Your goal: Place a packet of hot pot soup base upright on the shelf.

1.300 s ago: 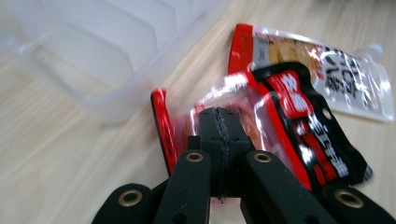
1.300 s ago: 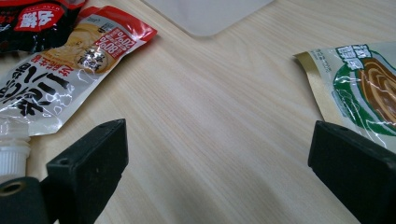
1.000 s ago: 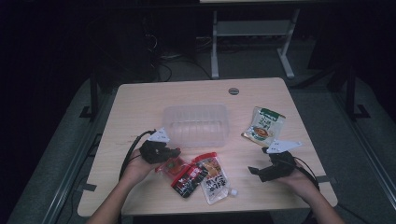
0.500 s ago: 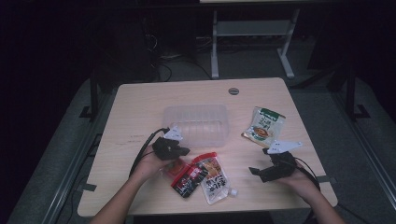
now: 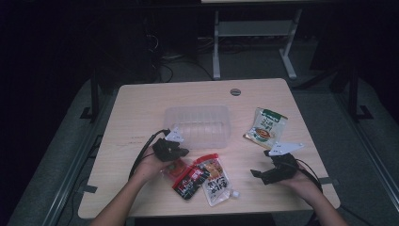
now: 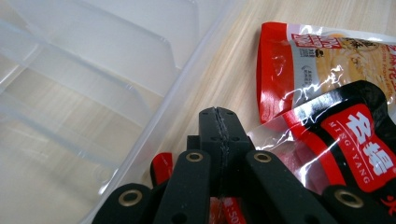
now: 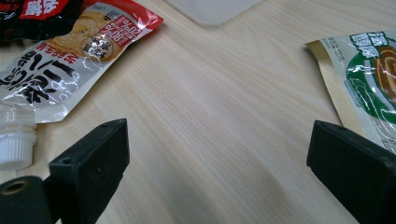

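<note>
The left gripper sits at the near edge of the clear plastic container, its jaws pressed together on the upper corner of the black-and-red pouch. In the left gripper view the jaws meet with no gap, and the clear film edge of the black-and-red pouch runs under them. This pouch lies on the tabletop just in front of the container, partly overlapping the spouted pouch beside it. The spouted pouch has a red top, a pale printed body and a white screw cap at its near end.

The right gripper rests low over the tabletop at the right, well apart from the two pouches. Its jaws are spread wide, with bare wood between them in the right gripper view. The green-and-white pouch lies flat beyond it, to the right of the container.
</note>
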`<state>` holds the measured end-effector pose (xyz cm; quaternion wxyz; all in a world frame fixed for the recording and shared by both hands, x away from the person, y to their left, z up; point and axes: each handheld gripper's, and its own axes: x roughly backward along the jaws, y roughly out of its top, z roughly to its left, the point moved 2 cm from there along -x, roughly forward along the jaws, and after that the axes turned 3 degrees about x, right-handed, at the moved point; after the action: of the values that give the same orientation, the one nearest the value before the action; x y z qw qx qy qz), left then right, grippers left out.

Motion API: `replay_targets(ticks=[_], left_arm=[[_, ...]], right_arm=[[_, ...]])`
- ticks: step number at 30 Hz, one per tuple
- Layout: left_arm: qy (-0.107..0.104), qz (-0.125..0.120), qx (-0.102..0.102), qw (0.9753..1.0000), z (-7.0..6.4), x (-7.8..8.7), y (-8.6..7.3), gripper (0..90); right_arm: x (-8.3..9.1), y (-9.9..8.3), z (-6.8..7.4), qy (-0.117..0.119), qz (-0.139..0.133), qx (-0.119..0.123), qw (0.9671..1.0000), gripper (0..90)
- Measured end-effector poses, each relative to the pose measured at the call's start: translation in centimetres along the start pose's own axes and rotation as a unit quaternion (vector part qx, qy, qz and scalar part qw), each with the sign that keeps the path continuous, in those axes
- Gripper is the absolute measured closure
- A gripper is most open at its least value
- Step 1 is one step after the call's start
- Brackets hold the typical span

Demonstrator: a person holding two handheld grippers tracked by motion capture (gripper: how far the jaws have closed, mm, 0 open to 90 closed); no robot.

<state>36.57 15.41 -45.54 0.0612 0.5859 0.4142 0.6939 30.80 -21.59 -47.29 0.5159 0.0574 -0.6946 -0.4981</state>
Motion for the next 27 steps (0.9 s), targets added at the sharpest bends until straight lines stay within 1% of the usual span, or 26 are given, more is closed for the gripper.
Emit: replay_targets(ticks=[1, 2, 3, 7, 10, 11, 12, 14, 16, 17, 19, 21, 25, 26, 27], left_arm=[[0.002, 0.001, -0.004, 1.0000, 0.1, 0.1, 0.0, 89.7], [0.003, 0.000, 0.001, 1.0000, 0.1, 0.2, -0.1, 89.7], [0.004, 0.001, -0.001, 1.0000, 0.2, 0.3, -0.2, 89.8], [0.002, 0.000, 0.005, 1.0000, 0.4, 0.4, -0.2, 89.7], [-0.001, -0.006, 0.001, 1.0000, 0.1, 0.2, -0.1, 89.7], [-0.001, -0.005, -0.003, 1.0000, 0.0, 0.1, -0.1, 89.7], [0.002, -0.002, -0.010, 0.9999, -0.1, -0.1, 0.0, 89.7], [0.008, 0.000, -0.012, 0.9999, -0.2, -0.4, 0.0, 89.7], [0.008, 0.004, -0.007, 0.9999, -0.1, -0.6, 0.0, 89.7], [0.010, 0.007, -0.009, 0.9999, -0.1, -0.6, 0.0, 89.7], [0.014, 0.015, -0.008, 0.9998, 0.0, -0.5, -0.2, 89.7], [0.019, 0.030, -0.009, 0.9993, 0.2, -0.6, -0.4, 89.7], [0.020, 0.032, -0.008, 0.9993, 0.2, -0.2, -0.9, 89.7], [0.018, 0.032, -0.004, 0.9993, 0.2, -0.1, -1.0, 89.7], [0.021, 0.035, -0.007, 0.9991, 0.3, 0.1, -1.1, 89.7]], right_arm=[[0.0, 0.0, 0.0, 0.000, 0.000, 0.000, 1.0000, 5.6], [0.0, 0.0, 0.0, 0.000, 0.000, 0.000, 1.0000, 5.6], [0.0, 0.0, 0.0, 0.000, 0.000, -0.001, 1.0000, 5.6], [0.0, 0.0, 0.0, 0.001, 0.002, -0.002, 1.0000, 5.6], [0.0, 0.0, 0.0, 0.001, 0.002, 0.000, 1.0000, 5.6], [0.0, 0.0, 0.0, 0.000, 0.002, 0.001, 1.0000, 5.6], [-0.1, 0.0, 0.0, 0.000, 0.002, 0.002, 1.0000, 5.6], [-0.1, 0.0, 0.0, 0.000, 0.003, 0.001, 1.0000, 5.5], [-0.1, 0.0, 0.0, 0.001, 0.003, 0.001, 1.0000, 5.6], [-0.1, 0.0, 0.0, 0.001, 0.003, 0.001, 1.0000, 5.6], [-0.1, 0.0, 0.0, 0.002, 0.002, 0.002, 1.0000, 5.6], [-0.1, -0.1, 0.0, 0.001, 0.005, -0.002, 1.0000, 5.6], [-0.1, -0.1, 0.0, 0.001, 0.003, 0.000, 1.0000, 5.6], [0.0, -0.1, 0.0, 0.001, 0.004, 0.000, 1.0000, 5.6], [0.0, -0.1, 0.0, 0.001, 0.004, 0.000, 1.0000, 5.6]])
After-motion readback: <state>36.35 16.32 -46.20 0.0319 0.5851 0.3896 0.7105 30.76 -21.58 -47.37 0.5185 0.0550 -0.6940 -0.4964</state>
